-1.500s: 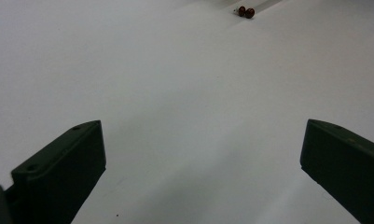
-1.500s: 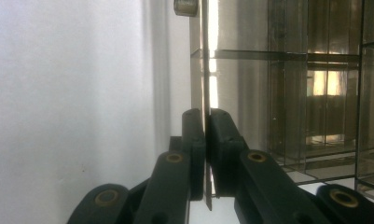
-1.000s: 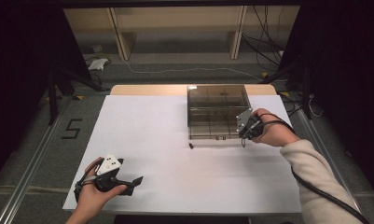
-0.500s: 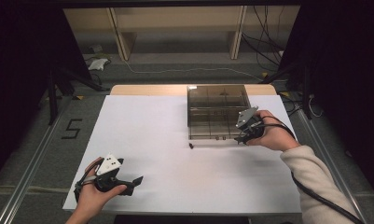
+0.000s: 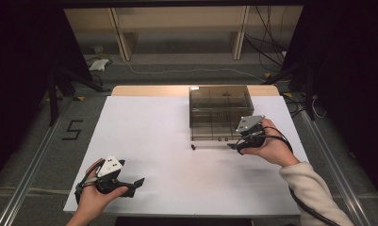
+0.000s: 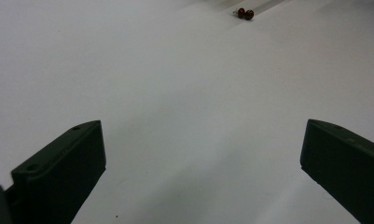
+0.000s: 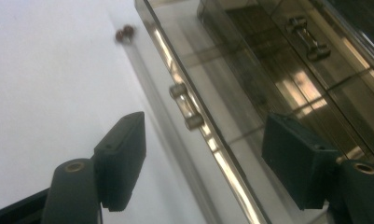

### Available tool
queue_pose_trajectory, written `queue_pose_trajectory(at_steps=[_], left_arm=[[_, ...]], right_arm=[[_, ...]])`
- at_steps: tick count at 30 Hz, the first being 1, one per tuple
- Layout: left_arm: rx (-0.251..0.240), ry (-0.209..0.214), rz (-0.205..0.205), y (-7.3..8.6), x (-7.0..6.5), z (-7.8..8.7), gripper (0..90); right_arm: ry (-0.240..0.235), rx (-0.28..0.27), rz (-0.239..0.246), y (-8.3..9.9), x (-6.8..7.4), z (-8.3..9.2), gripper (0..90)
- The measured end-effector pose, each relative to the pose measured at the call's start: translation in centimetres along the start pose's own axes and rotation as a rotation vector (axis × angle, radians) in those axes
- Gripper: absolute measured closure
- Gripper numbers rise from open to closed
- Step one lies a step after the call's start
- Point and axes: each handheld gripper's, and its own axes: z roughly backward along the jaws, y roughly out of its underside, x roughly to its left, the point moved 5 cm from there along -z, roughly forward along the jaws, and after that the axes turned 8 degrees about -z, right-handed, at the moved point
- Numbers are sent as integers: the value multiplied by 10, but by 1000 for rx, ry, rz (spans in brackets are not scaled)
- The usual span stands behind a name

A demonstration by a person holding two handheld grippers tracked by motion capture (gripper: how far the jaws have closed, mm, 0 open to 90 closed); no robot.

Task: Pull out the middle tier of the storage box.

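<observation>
right tool (image 5: pixel 234 147) level, jaws apart, by box (image 5: pixel 219 110)

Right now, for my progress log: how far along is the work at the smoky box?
Done: the clear rod lies flat on the white sheet before the smoky box. In hand: the right gripper, jaws just opening and pinching nothing, straddles the box's front edge by its small handle. Left: probably gripping that handle; the left gripper waits open.

table (image 5: pixel 144 127) left half free; clear box (image 5: pixel 219 110) blocks far right.
</observation>
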Motion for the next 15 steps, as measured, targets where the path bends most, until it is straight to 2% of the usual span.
queue_pose_trajectory(at_steps=[6,11,15], left_arm=[[0,0,0,0,0,0,0],[0,0,2,0,0,0,0],[-1,-1,1,0,0,0,0]], right_arm=[[5,-67,-19,-2,12,-3,306],[-14,-117,-56,-4,22,-5,287],[-32,-142,-57,-7,33,-9,285]])
